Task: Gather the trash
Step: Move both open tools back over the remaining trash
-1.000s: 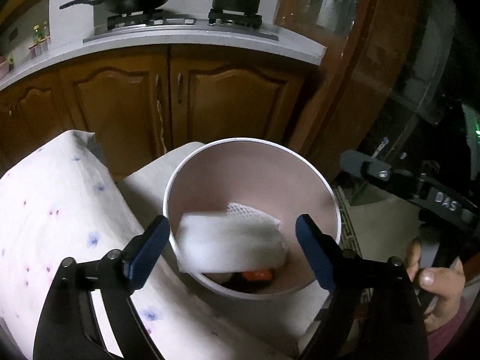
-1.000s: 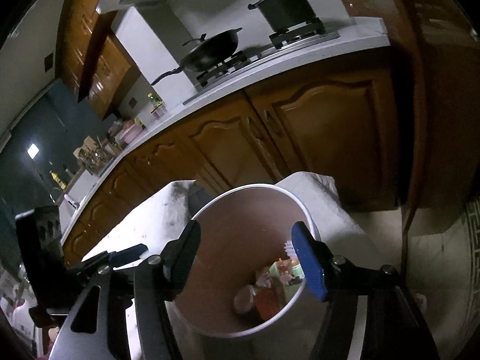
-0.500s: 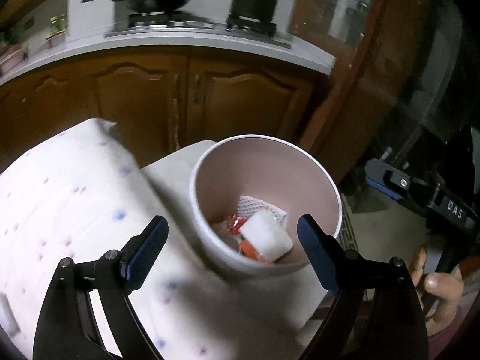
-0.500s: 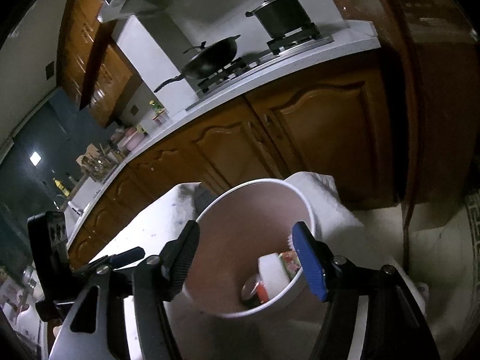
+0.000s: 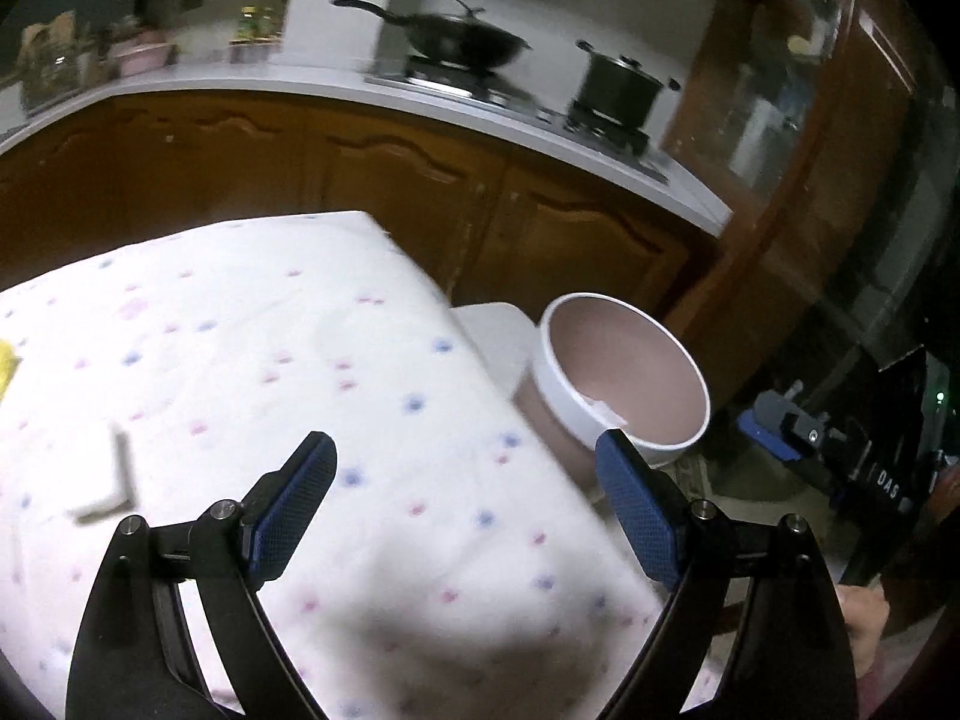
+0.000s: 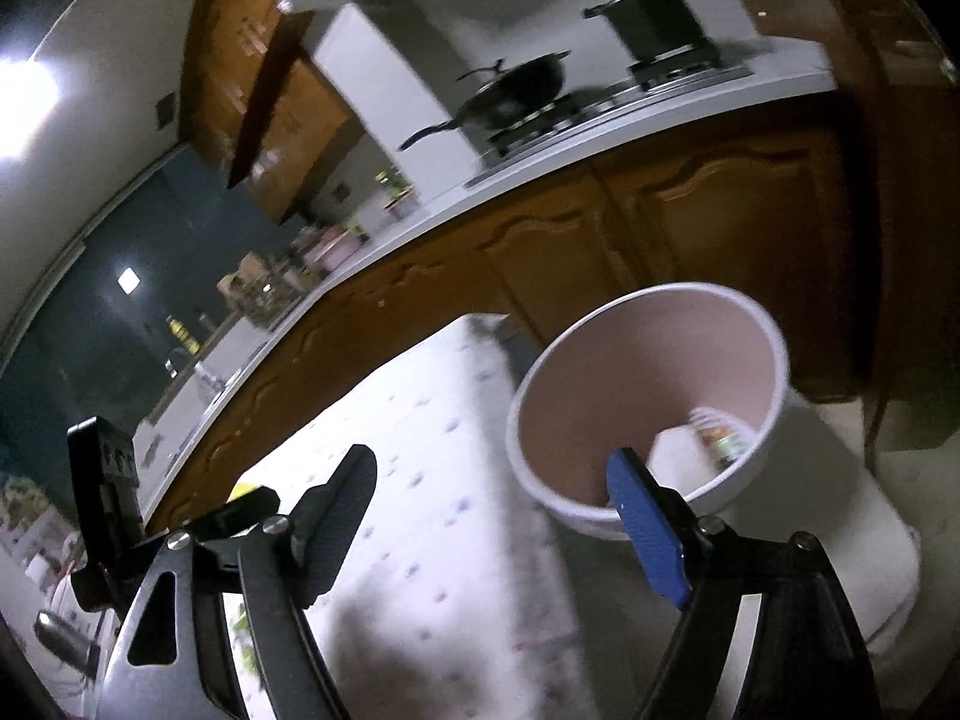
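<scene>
White bin (image 5: 624,414) just off tablecloth (image 5: 240,360) edge; both claws (image 5: 465,504) (image 6: 492,522) gape, right's just widened, empty.

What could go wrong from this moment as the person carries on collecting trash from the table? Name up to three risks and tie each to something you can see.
1. The trash bin stands close beside the table; a swinging left gripper or right gripper might knock it.
2. Both views are blurred, so a hasty reach may miss the small white piece.
3. The loose tablecloth could snag on open jaws.
</scene>
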`<state>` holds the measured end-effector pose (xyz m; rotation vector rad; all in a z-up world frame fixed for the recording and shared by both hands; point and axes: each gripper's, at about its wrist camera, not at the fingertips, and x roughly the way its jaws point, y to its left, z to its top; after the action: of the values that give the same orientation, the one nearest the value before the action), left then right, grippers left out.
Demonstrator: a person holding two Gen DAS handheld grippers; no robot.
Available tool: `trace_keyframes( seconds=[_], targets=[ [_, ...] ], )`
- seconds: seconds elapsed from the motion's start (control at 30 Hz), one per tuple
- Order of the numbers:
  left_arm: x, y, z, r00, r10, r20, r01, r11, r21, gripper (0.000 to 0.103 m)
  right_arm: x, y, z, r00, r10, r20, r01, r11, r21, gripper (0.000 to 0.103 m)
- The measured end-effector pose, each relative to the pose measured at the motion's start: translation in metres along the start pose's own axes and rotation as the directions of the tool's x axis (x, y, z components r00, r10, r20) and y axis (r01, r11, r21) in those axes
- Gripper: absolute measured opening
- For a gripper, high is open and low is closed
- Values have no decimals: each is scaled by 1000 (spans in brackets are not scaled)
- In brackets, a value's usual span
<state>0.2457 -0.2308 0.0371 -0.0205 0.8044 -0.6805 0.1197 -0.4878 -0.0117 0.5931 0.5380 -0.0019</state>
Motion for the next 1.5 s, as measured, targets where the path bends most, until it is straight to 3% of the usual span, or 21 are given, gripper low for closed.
trace_keyframes(
  seconds=[0.57, 0.97, 1.13, 1.3, 1.37, 1.5],
  targets=[
    [-72, 94, -58, 991, 132, 32, -126, 981, -147, 90, 34, 83, -59, 985, 112, -135, -124, 989, -84, 82],
    [-102, 125, -101, 977, 211, -11, -210, 963, -171, 90, 50, 112, -91, 966, 151, -208, -176, 978, -111, 82],
    [-102, 132, -123, 972, 224, -72, -235, 949, -209, 90, 52, 120, -100, 959, 162, -233, -194, 974, -119, 82],
    [-96, 128, -140, 984, 140, -113, -166, 946, -279, 90, 57, 124, -105, 954, 168, -249, -203, 972, -120, 82],
    [-93, 116, -143, 985, 122, -119, -149, 954, -261, 90, 58, 125, -105, 955, 165, -248, -200, 972, -122, 82],
    [-79, 89, -148, 974, 183, -133, -203, 966, -160, 90, 57, 125, -103, 956, 169, -239, -200, 973, -112, 82]
  ],
)
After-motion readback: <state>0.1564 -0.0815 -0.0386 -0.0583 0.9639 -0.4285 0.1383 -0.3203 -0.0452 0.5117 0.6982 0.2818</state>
